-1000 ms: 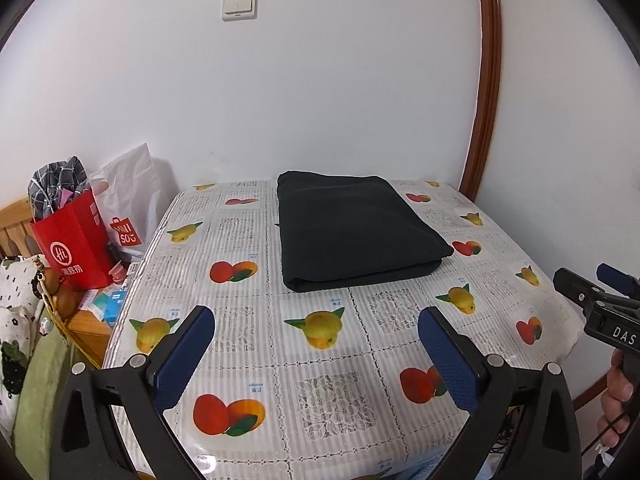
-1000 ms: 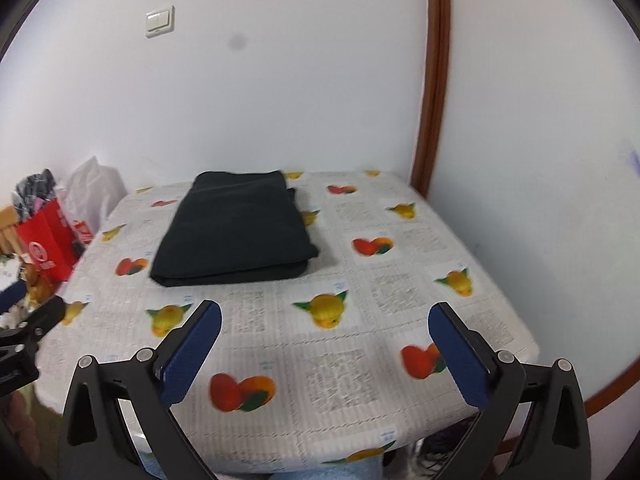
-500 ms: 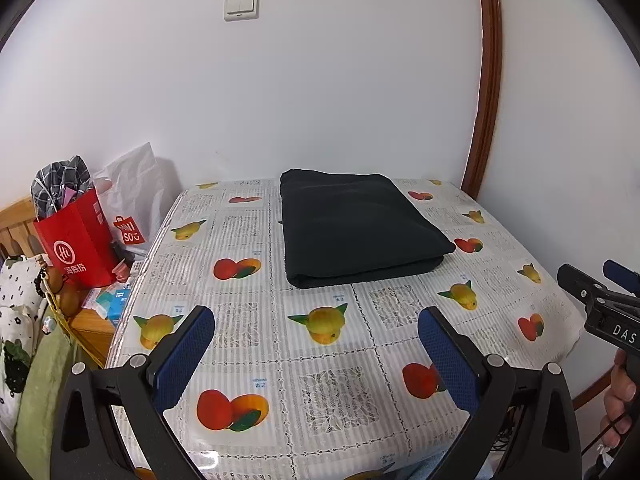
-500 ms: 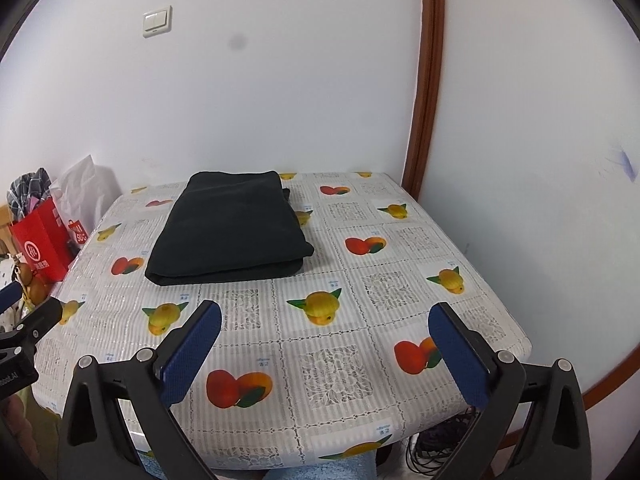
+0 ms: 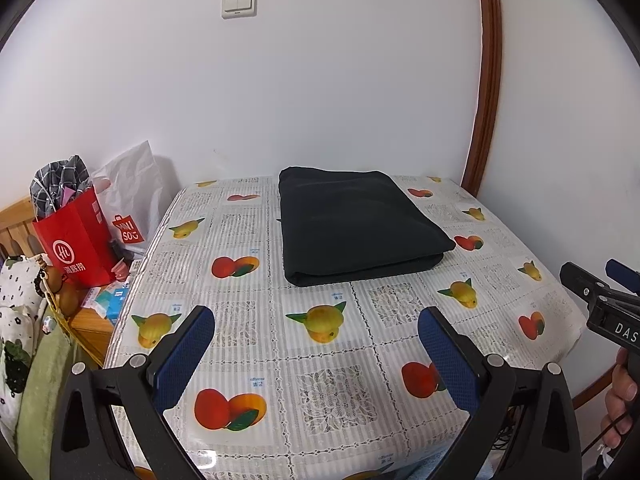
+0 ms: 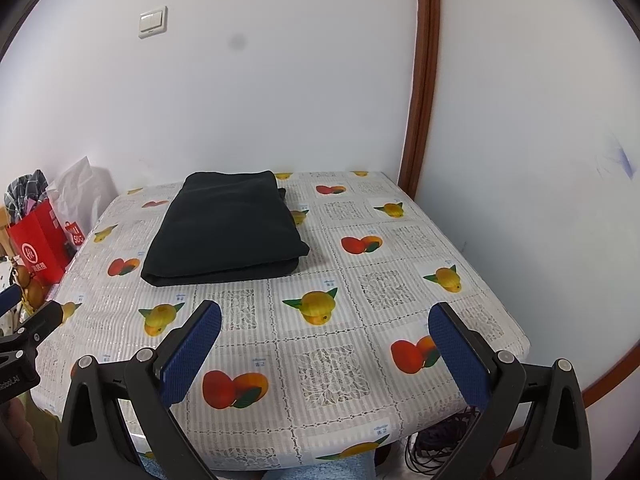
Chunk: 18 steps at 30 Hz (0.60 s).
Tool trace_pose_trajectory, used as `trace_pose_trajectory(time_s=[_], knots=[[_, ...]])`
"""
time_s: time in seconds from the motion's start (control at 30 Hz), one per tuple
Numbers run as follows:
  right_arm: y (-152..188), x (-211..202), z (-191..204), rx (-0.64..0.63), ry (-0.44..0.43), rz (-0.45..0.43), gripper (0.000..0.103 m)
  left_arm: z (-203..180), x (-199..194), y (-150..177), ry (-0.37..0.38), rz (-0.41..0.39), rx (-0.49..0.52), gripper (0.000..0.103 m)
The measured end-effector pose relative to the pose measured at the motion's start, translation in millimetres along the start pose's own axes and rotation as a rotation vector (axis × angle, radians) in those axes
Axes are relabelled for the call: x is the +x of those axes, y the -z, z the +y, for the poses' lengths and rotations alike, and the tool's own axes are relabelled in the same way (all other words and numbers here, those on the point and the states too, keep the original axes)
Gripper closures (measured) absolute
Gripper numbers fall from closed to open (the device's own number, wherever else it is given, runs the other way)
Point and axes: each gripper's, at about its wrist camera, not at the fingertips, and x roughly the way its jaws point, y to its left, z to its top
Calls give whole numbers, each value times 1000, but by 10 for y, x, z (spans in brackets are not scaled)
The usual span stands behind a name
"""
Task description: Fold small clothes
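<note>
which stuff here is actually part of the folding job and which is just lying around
Part of the job:
- dark folded cloth garment lying flat on the fruit-print tablecloth
- left tongs, open, holding nothing
- right tongs, open, holding nothing

Just lying about:
- red paper shopping bag with checked fabric in it
- white plastic bag
- white wall switch

Left gripper point(image 5: 316, 354) jaws wide apart, right gripper point(image 6: 325, 346) likewise, both empty, side by side
</note>
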Motion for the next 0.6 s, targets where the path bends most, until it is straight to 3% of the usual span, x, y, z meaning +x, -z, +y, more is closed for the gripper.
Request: trace_pose_trajectory(time_s=[0.6], knots=[[-1,-10,-33,6,1,-4,1,41,-10,21,0,-2,5,0]])
